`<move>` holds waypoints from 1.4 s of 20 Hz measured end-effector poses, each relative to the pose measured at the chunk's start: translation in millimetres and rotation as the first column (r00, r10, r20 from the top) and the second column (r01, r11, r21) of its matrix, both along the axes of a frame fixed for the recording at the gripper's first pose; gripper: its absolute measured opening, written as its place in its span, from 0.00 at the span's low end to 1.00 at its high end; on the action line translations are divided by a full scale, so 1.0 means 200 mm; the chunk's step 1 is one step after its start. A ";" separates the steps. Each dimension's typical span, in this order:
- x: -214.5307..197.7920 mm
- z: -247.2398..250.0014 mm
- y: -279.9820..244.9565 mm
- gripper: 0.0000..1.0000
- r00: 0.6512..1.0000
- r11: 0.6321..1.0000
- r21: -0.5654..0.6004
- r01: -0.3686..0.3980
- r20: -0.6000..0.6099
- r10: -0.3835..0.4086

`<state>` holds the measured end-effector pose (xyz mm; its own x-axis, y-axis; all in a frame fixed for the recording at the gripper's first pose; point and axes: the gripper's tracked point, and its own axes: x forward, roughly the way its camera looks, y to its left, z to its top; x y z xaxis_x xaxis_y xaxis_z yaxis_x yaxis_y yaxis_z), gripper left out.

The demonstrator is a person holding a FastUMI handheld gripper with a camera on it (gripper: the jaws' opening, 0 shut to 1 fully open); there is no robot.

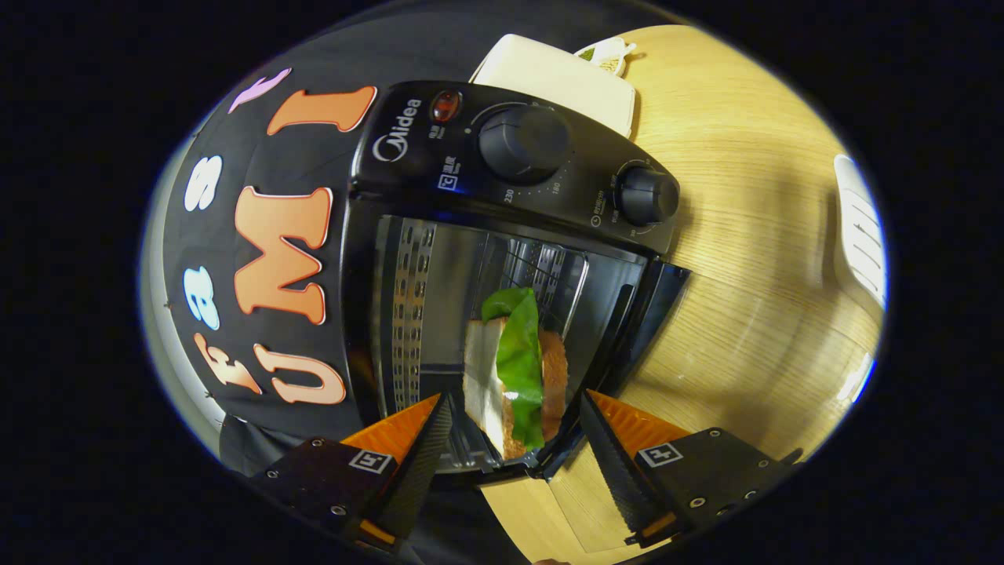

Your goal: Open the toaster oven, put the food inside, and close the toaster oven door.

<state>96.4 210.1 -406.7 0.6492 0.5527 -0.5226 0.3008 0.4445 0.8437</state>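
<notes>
The black toaster oven appears turned sideways, with its knob panel uppermost. Its glass door is swung open toward the wooden table. A sandwich of white bread, green lettuce and a brown slice lies in the mouth of the oven cavity, beside the wire rack. My gripper is open. One finger stands on each side of the sandwich's near end, with a small gap showing on both sides. Neither finger presses on it.
A cream box stands behind the oven with a small packet beyond it. A white ribbed object lies far out on the table. The black cloth wall runs along the oven's other side.
</notes>
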 end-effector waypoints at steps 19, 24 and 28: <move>-0.78 0.18 -0.46 0.99 0.856 0.544 -0.798 -0.258 0.072 0.512; -0.90 -0.02 -0.45 0.99 0.806 0.377 -0.864 -0.333 -0.053 0.589; -0.91 -0.15 -0.41 0.99 0.783 0.327 -0.861 -0.388 -0.122 0.610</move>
<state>-84.7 127.3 -435.9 0.5475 0.1993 -0.8127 -0.3468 0.9379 -0.0036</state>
